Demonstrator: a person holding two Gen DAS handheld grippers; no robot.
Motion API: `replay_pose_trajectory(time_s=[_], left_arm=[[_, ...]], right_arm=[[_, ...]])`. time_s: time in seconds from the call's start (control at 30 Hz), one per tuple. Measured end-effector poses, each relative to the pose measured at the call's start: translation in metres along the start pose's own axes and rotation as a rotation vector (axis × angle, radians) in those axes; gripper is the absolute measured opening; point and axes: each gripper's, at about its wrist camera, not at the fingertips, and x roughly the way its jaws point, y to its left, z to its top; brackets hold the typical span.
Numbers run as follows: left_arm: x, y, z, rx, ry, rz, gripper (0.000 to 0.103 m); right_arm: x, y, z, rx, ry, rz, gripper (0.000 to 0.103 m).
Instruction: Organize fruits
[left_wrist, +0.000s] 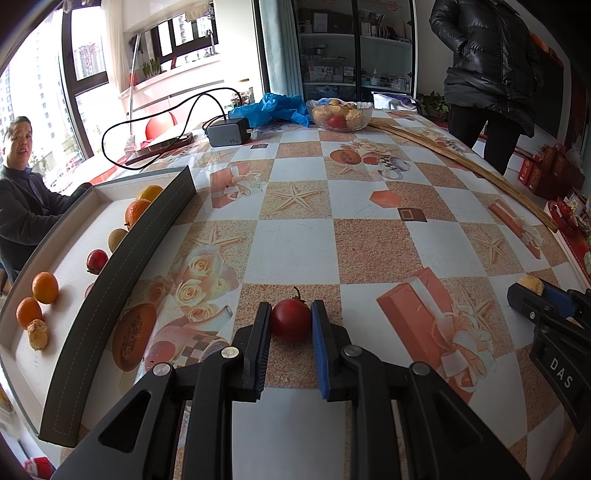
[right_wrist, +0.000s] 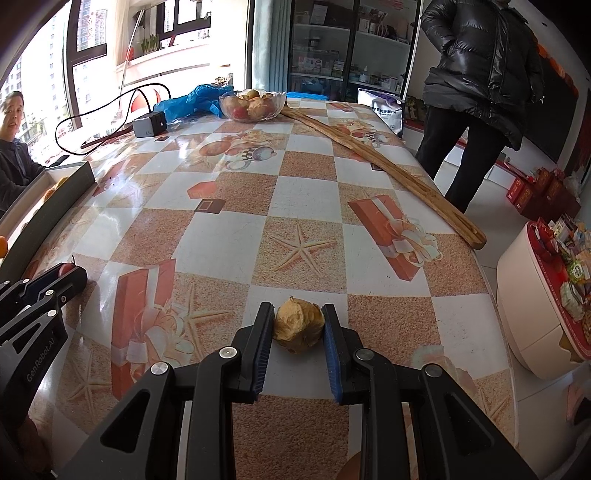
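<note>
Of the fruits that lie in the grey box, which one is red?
The small red fruit in the middle of the row along the box wall. Those around it are orange or pale tan; it alone is dark red.

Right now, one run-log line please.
left claw: shut on red fruit | right claw: shut on tan fruit | tray: partly filled

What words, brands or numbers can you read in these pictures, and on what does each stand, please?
"65W": on the grey charger.
"DAS": on the right gripper, its body, in the left wrist view.
"GenRobot.AI": on the left gripper, its body, in the right wrist view.
Shelf boxes and white bag: print too small to read.
</note>
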Motion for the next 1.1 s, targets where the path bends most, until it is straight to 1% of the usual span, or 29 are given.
replay_pose_trajectory(time_s=[0.13, 0.23, 0.3, 0.43, 0.6, 0.8, 1.0, 1.1], left_arm=[[0.000, 0.001, 0.000, -0.010, 0.005, -0.014, 0.023], [0.000, 0.013, 0.001, -0.056, 0.028, -0.092, 0.023], [-0.004, 0.021, -0.001, -0.069, 0.042, -0.128, 0.023], [-0.013, 0.041, -0.005, -0.120, 0.078, -0.187, 0.023], [-0.027, 0.061, -0.006, -0.153, 0.077, -0.206, 0.023], [-0.048, 0.080, -0.003, -0.161, 0.047, -0.187, 0.023], [-0.067, 0.108, 0.010, -0.177, 0.003, -0.139, 0.023], [-0.077, 0.131, 0.017, -0.191, -0.021, -0.092, 0.023]], right_arm=[[0.000, 0.002, 0.001, -0.001, 0.001, 0.000, 0.028], [-0.001, 0.000, 0.000, -0.004, 0.005, 0.005, 0.027], [-0.001, -0.004, 0.001, 0.000, 0.019, 0.021, 0.027], [-0.005, -0.018, -0.002, 0.043, 0.052, 0.083, 0.027], [-0.007, -0.036, 0.000, 0.109, 0.094, 0.175, 0.027], [-0.008, -0.042, 0.005, 0.122, 0.125, 0.225, 0.027], [-0.016, -0.015, 0.019, 0.048, 0.114, 0.274, 0.027], [-0.020, 0.004, 0.030, 0.011, 0.109, 0.313, 0.027]])
